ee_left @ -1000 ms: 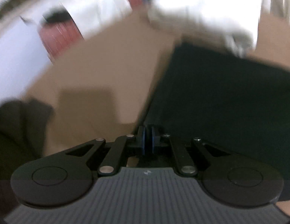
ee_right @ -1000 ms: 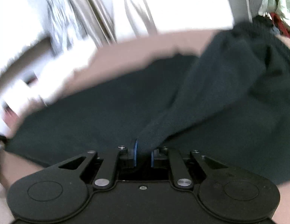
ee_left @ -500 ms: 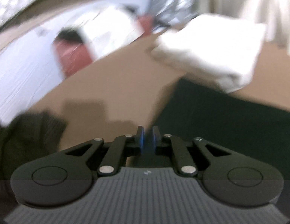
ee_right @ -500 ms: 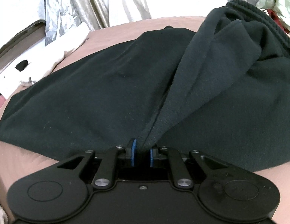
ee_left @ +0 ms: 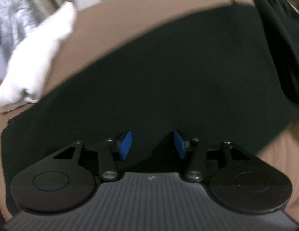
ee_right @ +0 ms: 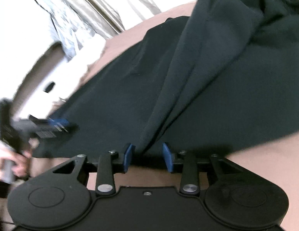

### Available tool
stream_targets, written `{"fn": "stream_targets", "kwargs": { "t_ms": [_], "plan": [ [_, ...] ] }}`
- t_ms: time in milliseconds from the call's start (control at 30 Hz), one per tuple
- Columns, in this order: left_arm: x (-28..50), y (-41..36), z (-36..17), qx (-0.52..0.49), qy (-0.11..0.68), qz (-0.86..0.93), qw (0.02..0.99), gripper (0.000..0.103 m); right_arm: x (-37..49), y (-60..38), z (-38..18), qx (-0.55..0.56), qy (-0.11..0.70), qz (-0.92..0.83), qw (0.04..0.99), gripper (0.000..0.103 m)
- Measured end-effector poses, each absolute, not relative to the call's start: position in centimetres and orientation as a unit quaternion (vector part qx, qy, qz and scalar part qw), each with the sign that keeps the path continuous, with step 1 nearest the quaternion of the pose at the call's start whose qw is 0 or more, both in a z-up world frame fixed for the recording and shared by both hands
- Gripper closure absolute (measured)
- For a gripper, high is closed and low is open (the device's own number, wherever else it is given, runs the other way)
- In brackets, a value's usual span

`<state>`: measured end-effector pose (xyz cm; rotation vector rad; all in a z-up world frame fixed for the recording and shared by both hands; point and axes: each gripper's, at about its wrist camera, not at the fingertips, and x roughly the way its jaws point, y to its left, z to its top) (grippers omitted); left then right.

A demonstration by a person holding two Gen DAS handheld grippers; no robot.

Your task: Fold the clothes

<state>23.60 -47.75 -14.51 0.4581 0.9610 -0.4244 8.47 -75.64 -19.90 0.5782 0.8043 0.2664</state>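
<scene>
My left gripper (ee_left: 152,144) is sweeping in from the bare brown bedsheet (ee_left: 149,15) to hang over the near edge of the dark garment (ee_left: 168,80), and its jaws have just been opening, with nothing pinched between the blue pads, only cloth lying beneath them. My right gripper (ee_right: 147,156) is letting go: its jaws have just been opening too, and the raised fold of the garment (ee_right: 197,67) that it was clamping half a second ago is now sitting loose between the pads, brushing the left one at most. The garment is lying spread across the sheet, one flap draped over its middle, a white folded bundle (ee_left: 39,57) beside its far corner. To fold cleanly, I am thinking the fold should settle flat before I pinch the near hem with both tools and carry it level.
</scene>
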Motion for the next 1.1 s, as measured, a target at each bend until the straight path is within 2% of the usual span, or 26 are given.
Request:
{"fn": "stream_targets", "kwargs": {
  "t_ms": [200,333,433,533,633,700,867,1000,1100],
  "plan": [
    [25.9,-45.6,-14.4,0.145,0.490,-0.196,0.837,0.040,6.6,-77.6,-18.3,0.264,0.378,0.139,0.876,0.061],
    [24.2,-48.4,-14.2,0.146,0.480,-0.215,0.838,0.039,5.3,-80.3,-15.4,0.245,0.338,0.125,0.900,0.050],
    [23.0,-50.6,-12.0,0.128,0.490,-0.266,0.820,0.039,4.0,-83.7,-14.6,0.289,0.299,0.090,0.905,0.049],
    [21.5,-53.7,-6.7,0.153,0.488,-0.321,0.797,0.039,3.6,-88.1,-12.6,0.359,0.283,0.065,0.887,0.048],
    [22.0,-55.5,0.1,0.168,0.480,-0.335,0.793,0.035,3.5,-93.7,-7.5,0.420,0.257,0.109,0.864,0.047],
    [23.2,-56.7,4.1,0.158,0.481,-0.334,0.795,0.026,4.3,-96.6,-2.5,0.404,0.277,0.122,0.863,0.046],
    [25.0,-62.6,8.6,0.196,0.437,-0.333,0.812,0.024,9.2,-98.7,5.3,0.307,0.397,0.073,0.862,0.043],
    [24.8,-69.7,8.4,0.190,0.397,-0.367,0.819,0.024,12.1,-99.2,6.0,0.268,0.422,0.020,0.866,0.043],
    [26.2,-74.7,5.6,0.157,0.401,-0.387,0.815,0.024,13.1,-99.7,3.5,0.330,0.395,0.022,0.857,0.043]
  ]
}}
